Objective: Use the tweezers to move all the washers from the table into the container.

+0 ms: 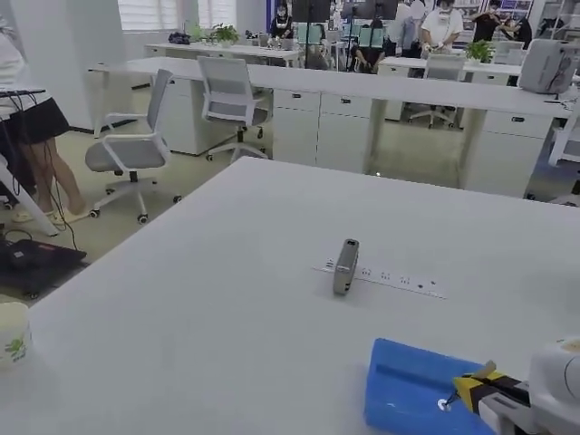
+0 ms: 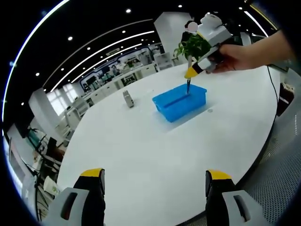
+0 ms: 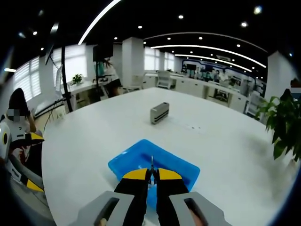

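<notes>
A blue container (image 1: 403,390) sits on the white table (image 1: 227,317) near its front right. My right gripper (image 1: 476,385) is shut on thin tweezers (image 1: 450,401), whose tip hangs over the container's inside. A small pale ring at that tip may be a washer; it is too small to be sure. In the right gripper view the jaws (image 3: 151,175) press together on the tweezers (image 3: 151,165) above the container (image 3: 155,165). The left gripper (image 2: 153,181) stands open with nothing between its fingers, well back from the container (image 2: 179,101). A tiny speck (image 2: 209,111) lies beside the container.
A grey metal block (image 1: 345,265) stands on a flat socket strip (image 1: 399,279) mid-table. A paper cup (image 1: 11,333) sits at the left edge. A potted plant (image 3: 282,122) is to the right. Office chairs (image 1: 136,145) and desks stand beyond the table.
</notes>
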